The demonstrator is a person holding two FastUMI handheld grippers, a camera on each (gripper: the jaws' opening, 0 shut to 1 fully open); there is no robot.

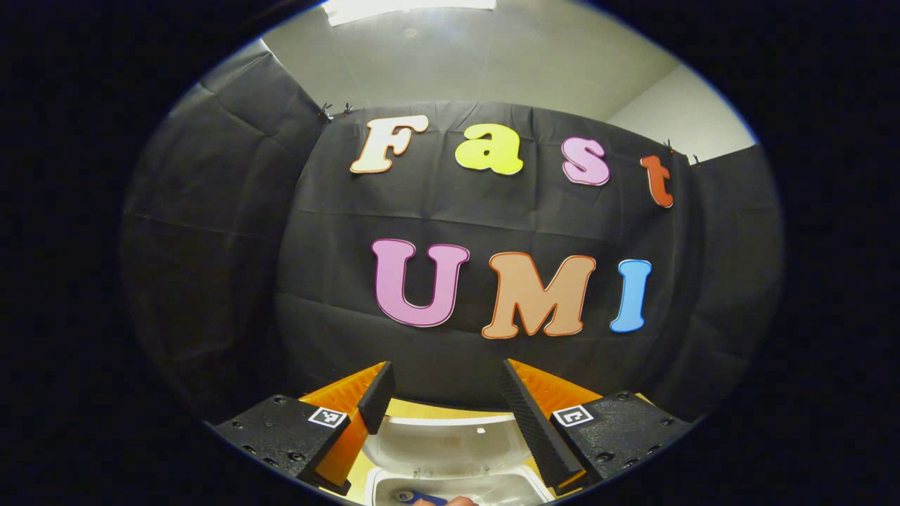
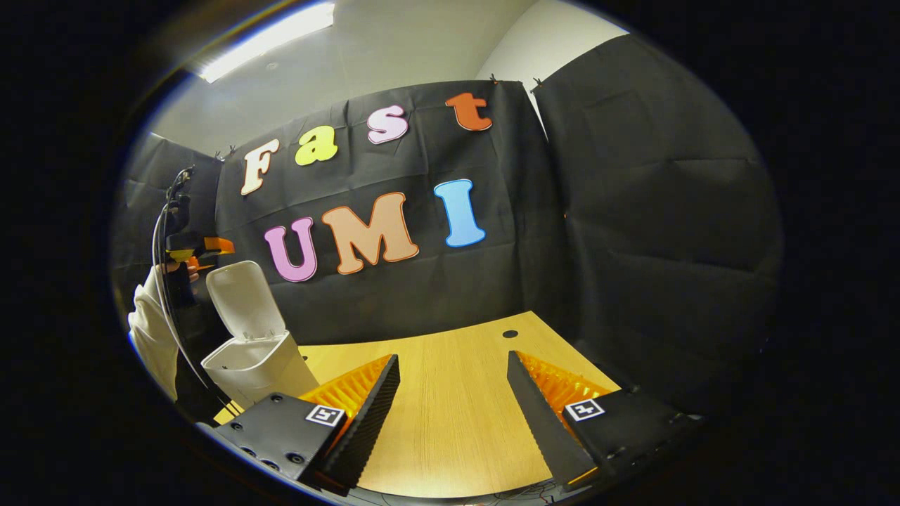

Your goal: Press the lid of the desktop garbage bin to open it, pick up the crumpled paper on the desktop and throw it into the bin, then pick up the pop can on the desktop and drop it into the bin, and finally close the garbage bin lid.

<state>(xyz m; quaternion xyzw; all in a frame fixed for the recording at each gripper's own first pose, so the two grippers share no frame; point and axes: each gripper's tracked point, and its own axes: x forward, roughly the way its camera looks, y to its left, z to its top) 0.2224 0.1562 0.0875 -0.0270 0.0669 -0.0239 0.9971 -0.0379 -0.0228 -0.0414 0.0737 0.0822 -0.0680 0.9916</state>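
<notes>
A: surface and room?

B: I'm looking across a light wood desktop (image 2: 457,414) in the right gripper view. It's running ahead of my right fingers to a black cloth wall (image 2: 436,281); a small dark hole (image 2: 510,334) is sitting in the wood just beyond my right-hand finger. Pale ceiling with a strip light (image 2: 267,39) overhead. In the left gripper view I'm pointing mostly at the black cloth wall (image 1: 337,281) and ceiling, with a thin band of desktop (image 1: 429,407) showing between my fingers.

A: bin?

B: White garbage bin (image 2: 256,365) is standing on the desk, off to the left of my right gripper (image 2: 453,376), lid (image 2: 242,299) tipped up and back, so it's open. Above and behind it the left gripper (image 2: 200,246) is hanging in the air, held by a hand with a white sleeve (image 2: 151,330). In the left gripper view the bin (image 1: 450,485) is sitting directly below and between my fingers, raised lid (image 1: 443,443) facing me. Something blue (image 1: 422,497) is lying inside at the bottom edge; can't tell what it is.

A: jaws?

B: Left gripper (image 1: 446,383): fingers spread wide, holding nothing, touching nothing, hovering over the open bin. Right: fingers also spread wide, nothing between them but bare desktop, not touching the bin.
</notes>
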